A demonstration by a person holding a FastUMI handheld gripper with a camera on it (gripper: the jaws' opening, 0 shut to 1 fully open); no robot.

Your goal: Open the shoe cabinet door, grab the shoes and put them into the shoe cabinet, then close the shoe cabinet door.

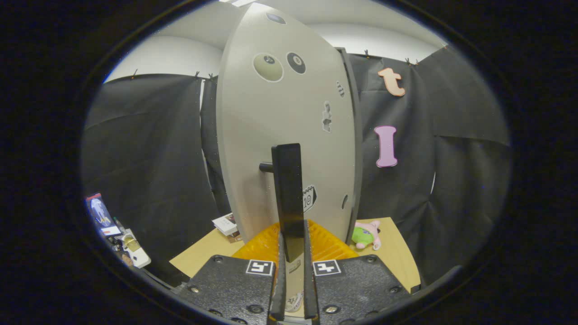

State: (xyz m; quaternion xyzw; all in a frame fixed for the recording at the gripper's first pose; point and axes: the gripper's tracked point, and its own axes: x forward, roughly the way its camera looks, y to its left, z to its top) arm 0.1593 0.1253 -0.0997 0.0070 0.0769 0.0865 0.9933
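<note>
The gripper [292, 253] had its two fingers drawn in on the tall, flat, glossy black bar handle [288, 198] of the cabinet door, one finger [280, 271] on each side of the bar's lower end, so it seemed pinched between them, though the contact itself was hard to make out this close. Textured dark plates with bolts and square printed markers sat at 7 and 5 o'clock of the fingers.

Just beyond the fingers, a ribbed yellow-orange plastic piece [325, 246] spread out beneath the handle. The handle stood upright on a short dark round peg, which fixed it to the smooth, matte, pale grey shoe cabinet door [271, 135]. The door rose from the fingers toward 12 o'clock and carried several stickers: two round ones near its top and a few smaller ones lower down.

At 2 o'clock of the fingertips, a soft pink and green plush toy [366, 234] lay on the light wooden tabletop [397, 253], beside the door's right edge. At 10 o'clock, a small white box-like item [226, 224] rested on the same tabletop near the door's left edge. Farther off, toward 8 o'clock, a cluster of small mixed items [122, 239] sat low down. Behind everything hung the wrinkled black cloth wall [149, 158], with a white wall above it.
</note>
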